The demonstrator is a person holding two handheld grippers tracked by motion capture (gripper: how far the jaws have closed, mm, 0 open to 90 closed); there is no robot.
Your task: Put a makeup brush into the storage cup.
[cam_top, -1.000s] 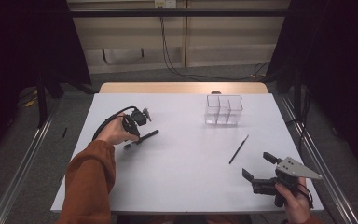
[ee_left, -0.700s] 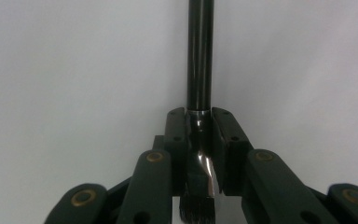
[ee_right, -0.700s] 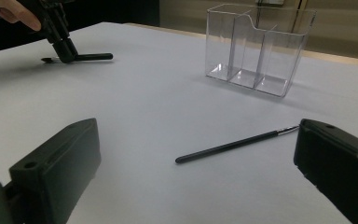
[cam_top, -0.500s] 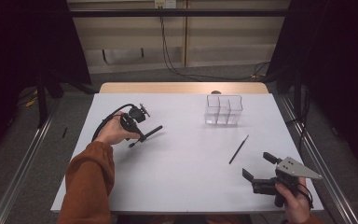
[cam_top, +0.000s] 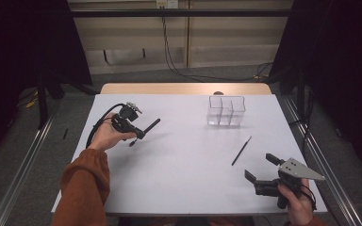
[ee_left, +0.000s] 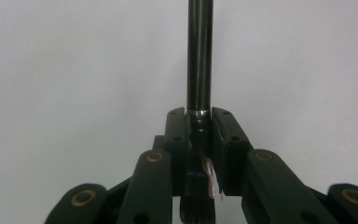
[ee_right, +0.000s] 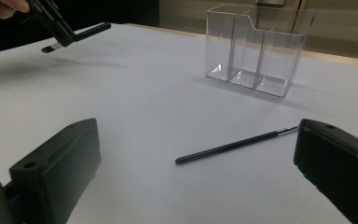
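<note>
Over on the left we see the left gripper [cam_top: 139, 132] lifted off the white table [cam_top: 179, 179], its jaws clamped tight on a black brush [cam_top: 150, 126]. In the left gripper view the brush [ee_left: 199, 70] runs straight up between the two pads, gripped near its metal collar, bristles pointing back toward the camera, handle stretching out over the table. From the right gripper view we catch that same brush [ee_right: 77, 35] hanging in the air, clear of the surface.

Moving toward the middle, at the far side, stands a clear plastic organiser [cam_top: 225, 111] with three compartments, upright. Just nearer, to its right, a second thin brush [cam_top: 241, 150] lies flat on the table.

On the right, the right gripper [cam_top: 260, 168] sits low near the table's front edge, jaws spread wide and holding nothing; the thin brush [ee_right: 235, 145] lies ahead of them, apart from both.
</note>
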